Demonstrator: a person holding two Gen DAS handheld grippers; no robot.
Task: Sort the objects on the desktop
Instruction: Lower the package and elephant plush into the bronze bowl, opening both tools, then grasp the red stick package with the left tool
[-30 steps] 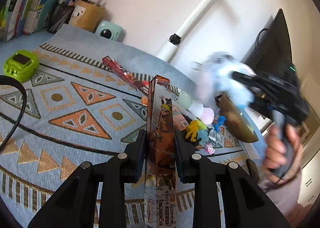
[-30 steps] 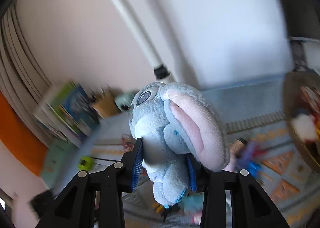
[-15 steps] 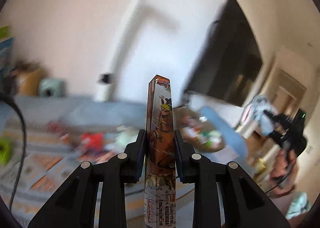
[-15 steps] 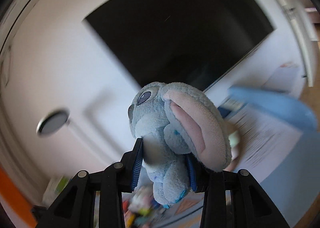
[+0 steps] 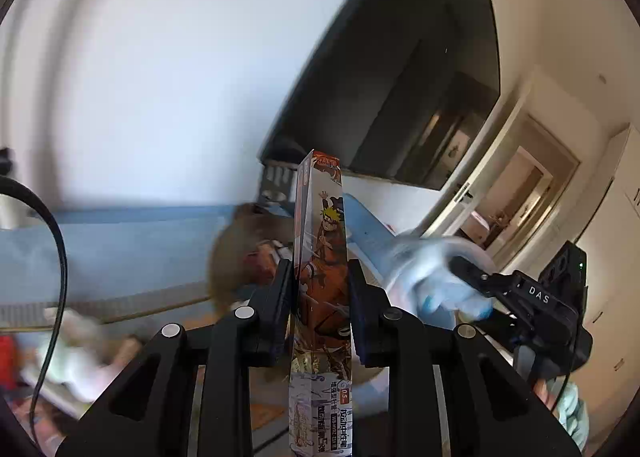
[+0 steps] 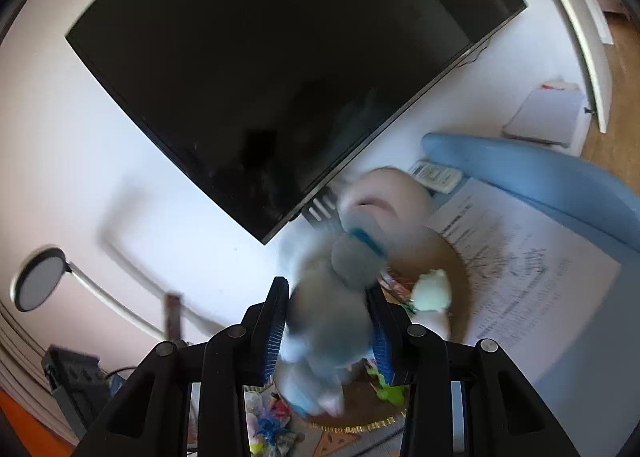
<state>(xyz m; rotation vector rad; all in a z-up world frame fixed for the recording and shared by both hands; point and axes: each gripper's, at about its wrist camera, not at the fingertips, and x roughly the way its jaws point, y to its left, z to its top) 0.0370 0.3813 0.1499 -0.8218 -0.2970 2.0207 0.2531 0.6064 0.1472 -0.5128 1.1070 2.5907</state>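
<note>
My left gripper (image 5: 320, 285) is shut on a tall narrow Naruto pen box (image 5: 322, 289) and holds it upright above the desk. My right gripper (image 6: 332, 321) has its jaws around a blue plush toy (image 6: 332, 309) with a pink ear; the plush is blurred and looks as if it is slipping, over a round brown tray (image 6: 460, 277). The right gripper with the plush (image 5: 432, 281) also shows in the left wrist view, just right of the box. The tray (image 5: 228, 253) lies behind the box there.
A large black monitor (image 6: 280, 69) leans on the wall behind the tray. A printed sheet (image 6: 528, 269) and a blue chair back (image 6: 540, 177) lie to the right. Small toys (image 6: 268, 425) lie on the mat; a lamp (image 6: 38, 285) stands left.
Both grippers have swung right, towards the tray and monitor. The plush has tipped forward in the right gripper, which seems wider apart. The box stays clamped in the left.
</note>
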